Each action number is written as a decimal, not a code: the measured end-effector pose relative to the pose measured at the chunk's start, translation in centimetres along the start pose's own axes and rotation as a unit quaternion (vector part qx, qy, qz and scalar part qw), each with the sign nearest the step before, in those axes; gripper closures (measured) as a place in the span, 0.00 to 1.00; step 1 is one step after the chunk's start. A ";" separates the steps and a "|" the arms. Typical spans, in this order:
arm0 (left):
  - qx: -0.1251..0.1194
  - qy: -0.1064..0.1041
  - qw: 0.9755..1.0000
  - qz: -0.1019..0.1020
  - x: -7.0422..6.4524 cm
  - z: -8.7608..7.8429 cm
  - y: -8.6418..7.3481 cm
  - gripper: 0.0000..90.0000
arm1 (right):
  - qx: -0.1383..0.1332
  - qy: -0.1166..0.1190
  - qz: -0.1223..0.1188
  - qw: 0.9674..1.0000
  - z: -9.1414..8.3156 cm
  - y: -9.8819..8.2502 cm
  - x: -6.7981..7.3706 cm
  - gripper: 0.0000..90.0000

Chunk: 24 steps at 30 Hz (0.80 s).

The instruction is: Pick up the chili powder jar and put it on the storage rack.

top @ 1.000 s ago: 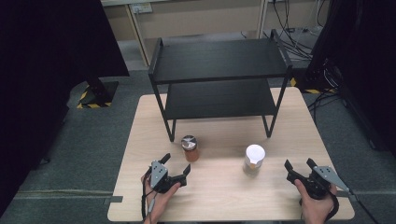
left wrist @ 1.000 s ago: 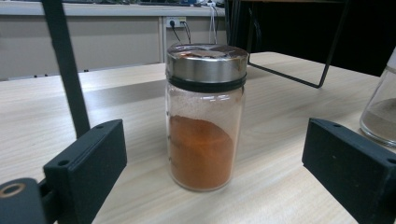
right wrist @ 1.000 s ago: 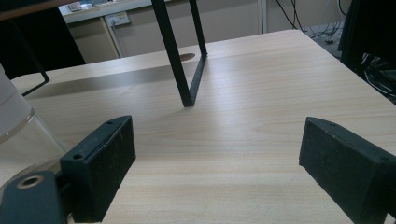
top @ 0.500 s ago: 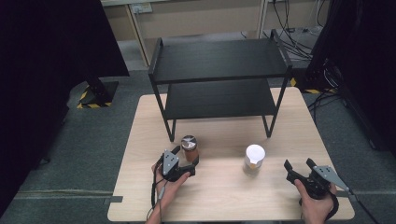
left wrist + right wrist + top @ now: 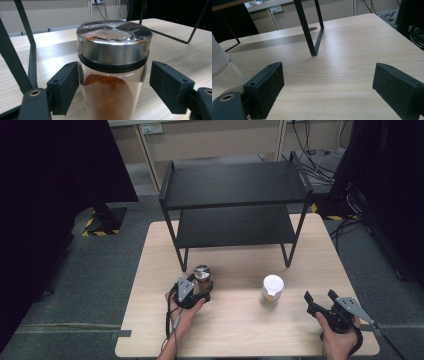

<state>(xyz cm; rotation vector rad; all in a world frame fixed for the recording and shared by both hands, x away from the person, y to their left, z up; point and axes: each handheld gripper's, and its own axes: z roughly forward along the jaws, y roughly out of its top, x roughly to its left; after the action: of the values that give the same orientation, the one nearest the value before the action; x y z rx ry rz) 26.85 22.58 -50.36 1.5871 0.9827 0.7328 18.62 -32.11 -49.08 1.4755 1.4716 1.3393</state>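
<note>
Spice jar (image 5: 112, 72) sits between the closing left gripper (image 5: 113, 87) jaws, not yet pinched; an off-centre squeeze could tip it.

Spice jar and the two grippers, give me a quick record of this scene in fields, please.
left gripper: jaws have just been closing around the spice jar; left pad at the glass, right pad still apart
jar contents: reddish powder, metal lid on
right gripper: open, nothing between its jaws
white-lidded jar: upright, between the two grippers
black rack: two tiers, behind both jars
table: light wood
</note>
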 end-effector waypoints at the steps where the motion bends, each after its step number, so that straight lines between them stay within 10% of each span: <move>1: 0.000 0.002 1.000 0.000 0.0 0.1 0.0 0.29 | 0.001 0.000 0.000 1.000 0.0 0.0 0.0 0.11; 24: -0.018 0.020 1.000 -0.007 -0.6 -0.1 -0.1 0.34 | 0.004 0.002 0.003 1.000 0.0 0.1 -0.1 0.11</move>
<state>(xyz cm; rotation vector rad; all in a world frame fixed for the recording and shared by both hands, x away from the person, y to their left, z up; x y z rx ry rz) 26.39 22.10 -50.42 1.5370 1.0037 0.7710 18.69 -32.20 -48.98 1.4851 1.4771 1.3423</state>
